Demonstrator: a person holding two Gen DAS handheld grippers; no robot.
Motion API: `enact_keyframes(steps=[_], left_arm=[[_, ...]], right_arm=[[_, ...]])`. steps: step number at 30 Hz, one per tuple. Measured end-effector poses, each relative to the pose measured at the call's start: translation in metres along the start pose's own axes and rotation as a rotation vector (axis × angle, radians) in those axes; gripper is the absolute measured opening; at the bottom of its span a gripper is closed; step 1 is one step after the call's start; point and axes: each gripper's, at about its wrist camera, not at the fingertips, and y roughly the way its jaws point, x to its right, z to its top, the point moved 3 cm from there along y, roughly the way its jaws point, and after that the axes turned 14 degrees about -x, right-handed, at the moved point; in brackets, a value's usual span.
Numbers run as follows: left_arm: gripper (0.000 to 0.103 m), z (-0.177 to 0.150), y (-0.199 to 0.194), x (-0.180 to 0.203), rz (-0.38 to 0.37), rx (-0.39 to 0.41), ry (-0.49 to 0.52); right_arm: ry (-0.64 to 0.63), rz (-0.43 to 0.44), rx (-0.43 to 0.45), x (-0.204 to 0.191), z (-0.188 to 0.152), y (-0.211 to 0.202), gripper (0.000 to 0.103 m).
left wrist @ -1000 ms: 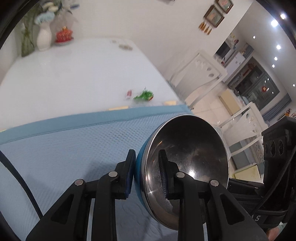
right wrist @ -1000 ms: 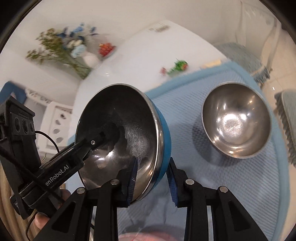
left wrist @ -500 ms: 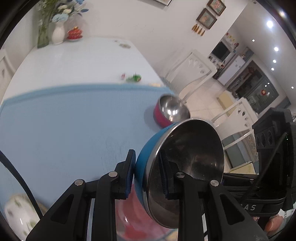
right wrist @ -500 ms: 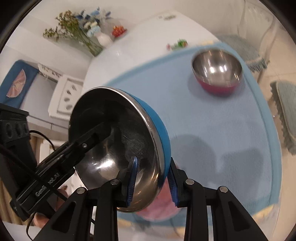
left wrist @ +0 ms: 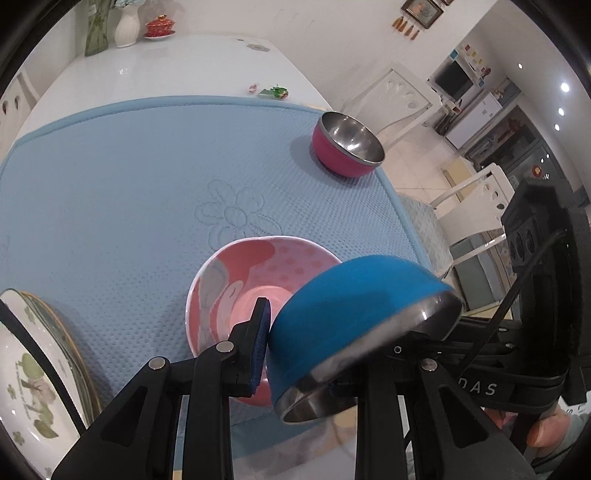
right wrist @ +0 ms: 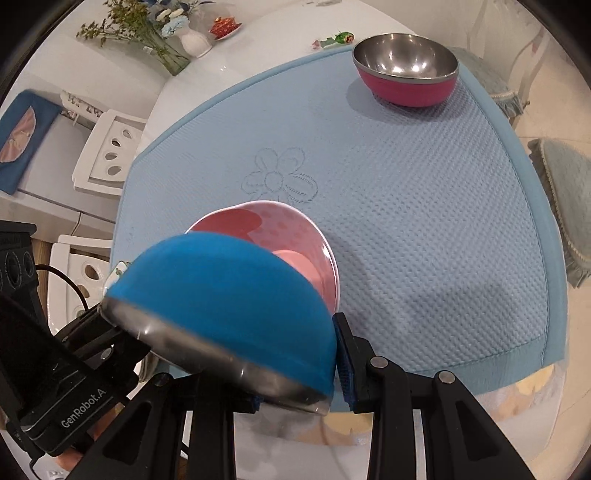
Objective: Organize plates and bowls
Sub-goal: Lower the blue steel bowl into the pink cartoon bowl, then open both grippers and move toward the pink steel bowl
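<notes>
Both grippers hold one blue steel bowl (left wrist: 351, 310) by its rim, from opposite sides. It is tilted, blue outside facing the cameras, just above a pink patterned bowl (left wrist: 251, 266) on the blue mat (left wrist: 129, 184). My left gripper (left wrist: 295, 350) and my right gripper (right wrist: 299, 369) are each shut on the blue bowl's rim (right wrist: 221, 295). The pink bowl (right wrist: 291, 236) is partly hidden behind it. A magenta steel bowl (left wrist: 347, 147) stands upright at the mat's far right corner; it also shows in the right wrist view (right wrist: 406, 77).
Floral plates (left wrist: 33, 373) lie at the mat's near left. A vase (left wrist: 127, 22), a red lidded dish (left wrist: 159, 26) and small wrappers (left wrist: 275, 90) sit on the white table beyond. White chairs (left wrist: 402, 99) stand at the right; another chair (right wrist: 107, 147) stands on the left.
Both grippers have pulled back and risen with the blue bowl and tipped it so its opening faces down toward me. The pink bowl and the plates have come into view below.
</notes>
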Motion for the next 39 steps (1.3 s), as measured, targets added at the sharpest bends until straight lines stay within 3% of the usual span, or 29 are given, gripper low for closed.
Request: enact_keyframes(steps=[8, 14, 21, 25, 31, 39], left_arm=[[0.021, -0.001, 0.019, -0.007, -0.006, -0.045, -0.039], [0.022, -0.007, 0.021, -0.008, 0.03, -0.05, -0.04], [0.026, -0.014, 0.006, -0.027, 0.091, -0.023, -0.09], [0.03, -0.015, -0.011, -0.036, 0.073, 0.018, -0.122], [0.031, -0.009, -0.019, -0.028, 0.132, 0.034, -0.083], [0.031, -0.006, -0.02, -0.04, 0.122, 0.032, -0.116]], right_arm=[[0.02, -0.005, -0.005, 0.001, 0.011, 0.003, 0.032], [0.029, -0.008, -0.048, -0.001, 0.016, 0.016, 0.031], [0.04, 0.014, -0.088, -0.003, 0.018, 0.027, 0.031], [0.033, 0.011, -0.09, -0.001, 0.017, 0.024, 0.031], [0.018, 0.018, -0.108, 0.002, 0.015, 0.023, 0.031], [0.013, 0.025, -0.076, 0.013, 0.016, 0.007, 0.032]])
